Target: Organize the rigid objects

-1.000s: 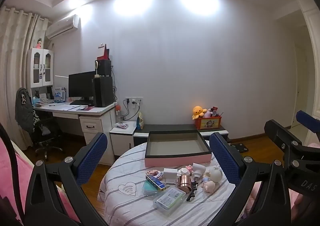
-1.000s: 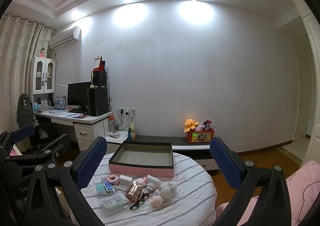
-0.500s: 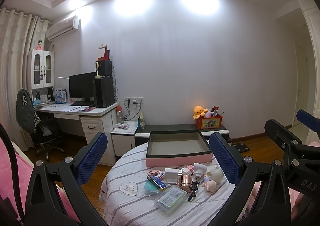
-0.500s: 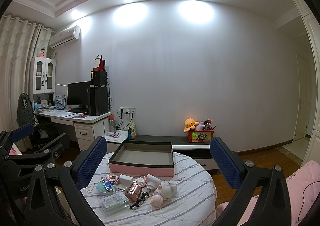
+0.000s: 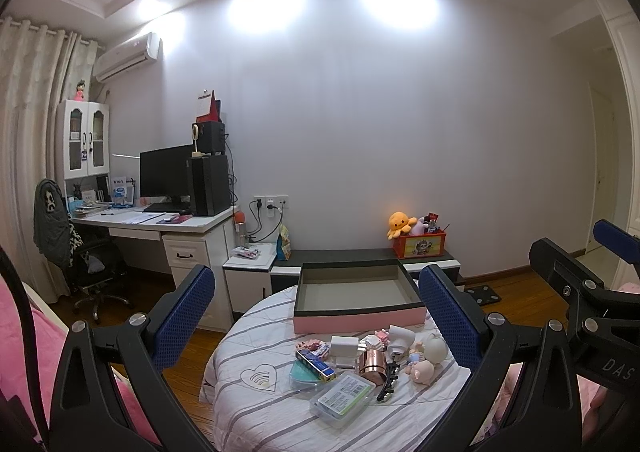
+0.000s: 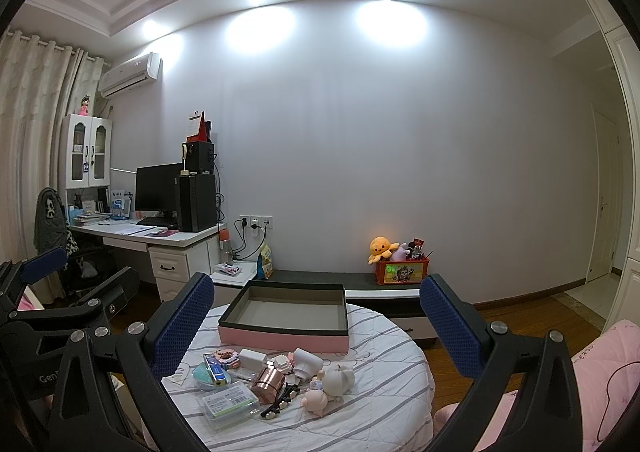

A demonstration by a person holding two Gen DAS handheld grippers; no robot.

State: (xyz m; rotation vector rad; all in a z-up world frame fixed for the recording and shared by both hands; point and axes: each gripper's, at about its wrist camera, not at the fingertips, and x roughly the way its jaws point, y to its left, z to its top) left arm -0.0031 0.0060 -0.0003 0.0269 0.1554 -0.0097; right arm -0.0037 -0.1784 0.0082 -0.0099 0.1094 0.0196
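Blue mesh pads line both of my grippers, and both sets of fingers stand spread wide with nothing between them. In the left wrist view, the left gripper (image 5: 316, 312) frames the scene from the lower corners, and the right gripper (image 5: 592, 292) pokes in at the right edge, also wide and empty.

Going left to right in that view, I see a white desk (image 5: 160, 219) with a black monitor (image 5: 164, 171) at mid-left, then the round table (image 5: 260, 404) with its striped cloth at lower centre. At the table's far side sits the pink tray (image 5: 356, 318) with a dark rim, open and empty. The clutter lies just in front of it, in the lower middle of the frame: a teal dish (image 5: 304, 374) under a blue box (image 5: 315, 363), a white block (image 5: 344, 346), a clear plastic case (image 5: 343, 398) nearest to me, a copper-coloured cup (image 5: 372, 362) on its side, a black clip (image 5: 387, 382), and pale pig figurines (image 5: 426, 358) at the right end of the pile. Further right, on the low cabinet by the wall, an orange plush (image 5: 400, 223) sits on a red crate (image 5: 418, 246).

From the right wrist view, the left gripper (image 6: 44, 292) shows at the left edge, and the right gripper (image 6: 316, 316) brackets the same tray (image 6: 284, 338), with the copper-coloured cup (image 6: 267, 379) and the clear plastic case (image 6: 230, 402) below it, well apart from my fingers.
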